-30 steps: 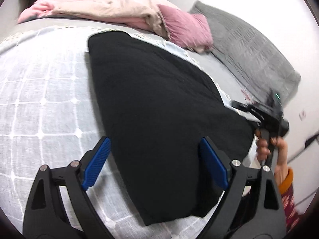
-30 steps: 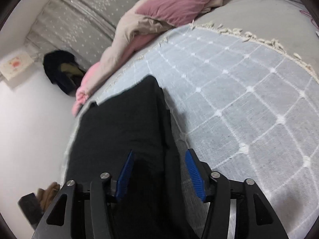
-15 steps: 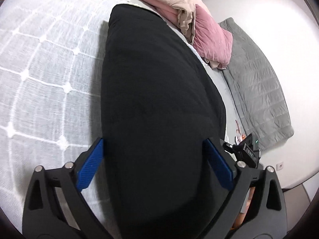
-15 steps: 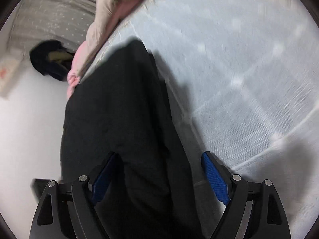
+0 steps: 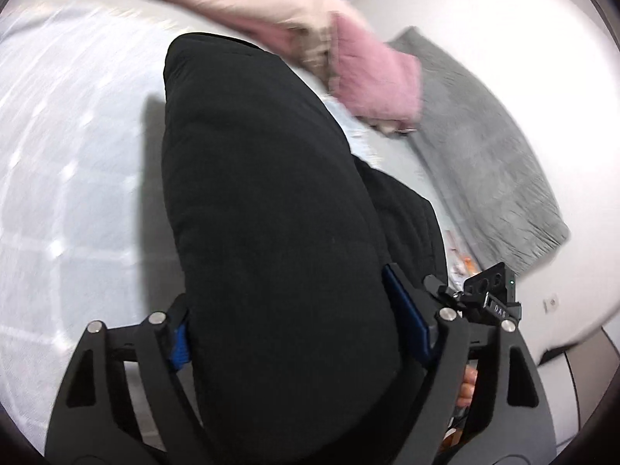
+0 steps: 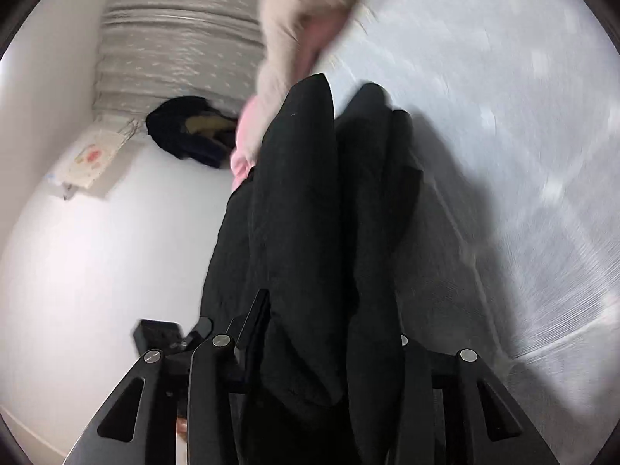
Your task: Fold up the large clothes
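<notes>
A large black padded garment (image 5: 263,201) lies folded lengthwise on the pale checked bedspread (image 5: 69,162). My left gripper (image 5: 298,333) has closed on its near end, the thick fabric filling the gap between the blue pads. In the right wrist view the same garment (image 6: 310,213) hangs in folds, and my right gripper (image 6: 329,333) is closed on its near edge, the cloth bunched between the fingers. The near end of the garment is raised off the bed. The right gripper's body (image 5: 492,302) shows at the left view's lower right.
A pink and beige duvet (image 5: 368,73) is heaped at the head of the bed. A grey quilted blanket (image 5: 492,166) lies on the floor beside the bed. A dark bag (image 6: 186,131) sits by the grey curtain (image 6: 174,38).
Both grippers have closed from wide open onto the garment's near end and have started lifting it. The views are blurred with motion.
</notes>
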Available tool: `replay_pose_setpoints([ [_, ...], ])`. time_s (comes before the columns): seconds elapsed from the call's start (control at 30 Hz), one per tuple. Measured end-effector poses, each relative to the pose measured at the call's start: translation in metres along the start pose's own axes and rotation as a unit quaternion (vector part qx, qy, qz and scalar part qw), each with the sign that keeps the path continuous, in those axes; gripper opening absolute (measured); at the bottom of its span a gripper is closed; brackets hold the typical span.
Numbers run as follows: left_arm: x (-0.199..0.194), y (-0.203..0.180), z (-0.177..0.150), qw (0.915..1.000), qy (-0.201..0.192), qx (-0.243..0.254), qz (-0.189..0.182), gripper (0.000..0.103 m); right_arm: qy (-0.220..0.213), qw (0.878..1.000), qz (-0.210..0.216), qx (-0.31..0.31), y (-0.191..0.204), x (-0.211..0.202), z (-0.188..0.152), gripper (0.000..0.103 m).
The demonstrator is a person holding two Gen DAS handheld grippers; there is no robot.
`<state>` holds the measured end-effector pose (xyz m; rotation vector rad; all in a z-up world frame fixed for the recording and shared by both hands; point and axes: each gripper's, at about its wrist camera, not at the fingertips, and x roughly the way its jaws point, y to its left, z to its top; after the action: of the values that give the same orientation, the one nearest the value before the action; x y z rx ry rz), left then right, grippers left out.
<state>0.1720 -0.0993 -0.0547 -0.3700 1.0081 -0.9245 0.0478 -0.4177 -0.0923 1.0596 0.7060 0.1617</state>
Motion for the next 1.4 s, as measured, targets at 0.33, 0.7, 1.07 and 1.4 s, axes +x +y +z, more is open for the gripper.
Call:
replay_pose_setpoints([
  [0.33,0.102,-0.057,0.043,0.9951,0.023,0.089,0.036,0.088,-0.209,0.967,-0.146,-0.010,-0.010,-0.128,0.023,0.056],
  [0.7,0.105,-0.103,-0.019,0.9671,0.027,0.240,0.081,0.086,-0.144,0.924,-0.342,-0.087,-0.005,-0.116,-0.013,0.058],
  [1.07,0.079,-0.096,-0.056,0.9646,0.043,0.223,0.134,0.092,-0.142,0.901,-0.404,-0.064,0.019,-0.130,-0.046,0.062],
  [1.4,0.030,-0.116,-0.083,0.9442,0.040,0.216,0.245,0.102,-0.154,0.872,-0.446,-0.133,0.062,-0.128,-0.102,0.071],
])
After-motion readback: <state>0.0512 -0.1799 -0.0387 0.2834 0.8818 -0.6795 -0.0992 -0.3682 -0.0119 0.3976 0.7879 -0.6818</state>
